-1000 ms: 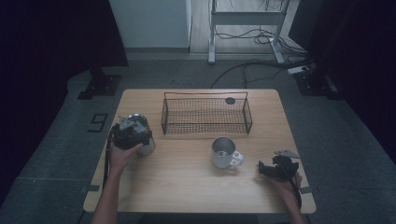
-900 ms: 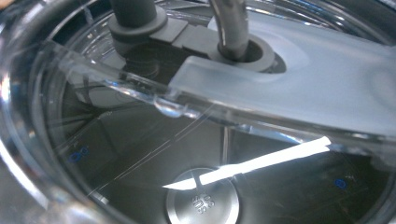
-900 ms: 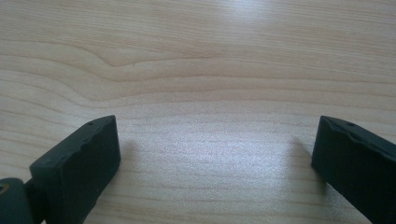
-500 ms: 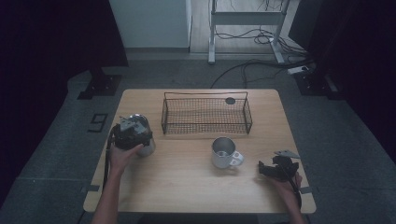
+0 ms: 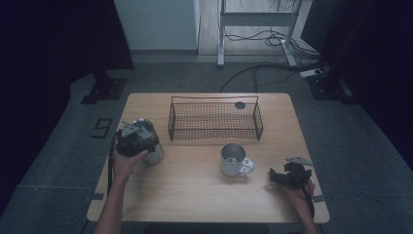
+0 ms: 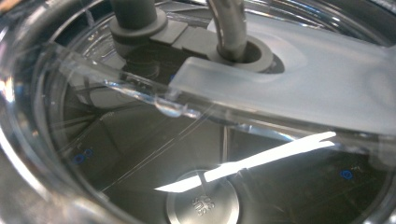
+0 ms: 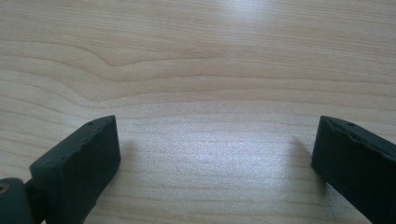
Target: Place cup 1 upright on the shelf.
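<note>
A: How wide are the right tongs (image 7: 212,154)?

B: Spread wide, jaws well apart, nothing between them but bare wood. In the high view the right tongs (image 5: 288,176) rest low on the desk (image 5: 195,195) near its right front corner, held by the person's right hand (image 5: 298,194).

A: And the left tongs (image 5: 136,139)?

B: They sit on top of a metal cup (image 5: 152,152) by the desk's left edge, with the left hand (image 5: 125,165) just behind. I cannot tell whether their jaws are apart or together. The left gripper view looks straight down into a shiny vessel (image 6: 93,154), with a clear lid piece (image 6: 299,88) and a grey tube (image 6: 231,28) close to the lens.

A: What else stands around?

B: A steel mug (image 5: 234,159) stands upright between the two hands, nearer the right tongs, handle turned toward the front right. Behind it a dark wire basket (image 5: 215,118) sits at the middle of the far edge, with a small dark disc (image 5: 240,105) at its far right end. The mug and basket are well apart from the left cup.
</note>
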`<state>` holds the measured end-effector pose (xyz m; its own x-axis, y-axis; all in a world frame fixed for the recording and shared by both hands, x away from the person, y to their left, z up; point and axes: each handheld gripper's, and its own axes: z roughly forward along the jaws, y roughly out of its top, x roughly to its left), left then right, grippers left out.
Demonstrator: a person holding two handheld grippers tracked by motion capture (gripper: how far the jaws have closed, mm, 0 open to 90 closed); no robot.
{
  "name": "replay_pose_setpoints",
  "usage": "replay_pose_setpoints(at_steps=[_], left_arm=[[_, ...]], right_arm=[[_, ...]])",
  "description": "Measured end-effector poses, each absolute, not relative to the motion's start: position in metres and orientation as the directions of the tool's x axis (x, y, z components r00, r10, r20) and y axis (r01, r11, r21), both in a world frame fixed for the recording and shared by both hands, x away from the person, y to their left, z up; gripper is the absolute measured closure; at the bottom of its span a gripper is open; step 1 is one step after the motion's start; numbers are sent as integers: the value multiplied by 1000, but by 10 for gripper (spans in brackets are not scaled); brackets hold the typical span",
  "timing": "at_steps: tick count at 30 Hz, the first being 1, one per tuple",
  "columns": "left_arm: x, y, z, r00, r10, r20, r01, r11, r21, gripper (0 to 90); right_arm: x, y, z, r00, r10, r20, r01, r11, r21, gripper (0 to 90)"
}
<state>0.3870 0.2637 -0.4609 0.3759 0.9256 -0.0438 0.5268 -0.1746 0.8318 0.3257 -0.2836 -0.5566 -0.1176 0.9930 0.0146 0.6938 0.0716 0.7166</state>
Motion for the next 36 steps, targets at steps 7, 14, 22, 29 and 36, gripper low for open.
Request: replay_pose_setpoints(at_steps=[7, 14, 22, 29, 36], left_arm=[[385, 265, -458, 378, 924, -52, 524, -168, 835, 40], [383, 262, -451, 384, 922, -42, 515, -176, 839, 40], [381, 258, -441, 390, 920, -37, 503, -180, 845, 41], [381, 256, -436, 396, 917, -37, 499, -181, 847, 41], [381, 255, -431, 398, 917, -37, 495, -181, 850, 40]], right_arm=[[326, -284, -557, -117, 993, 15, 694, 71, 717, 8], [326, -284, -557, -117, 993, 14, 694, 72, 716, 8], [326, -284, -557, -117, 993, 14, 694, 72, 717, 8], [326, -284, -557, -118, 993, 14, 693, 72, 717, 8], [326, -284, -557, -118, 993, 14, 693, 73, 717, 8]])
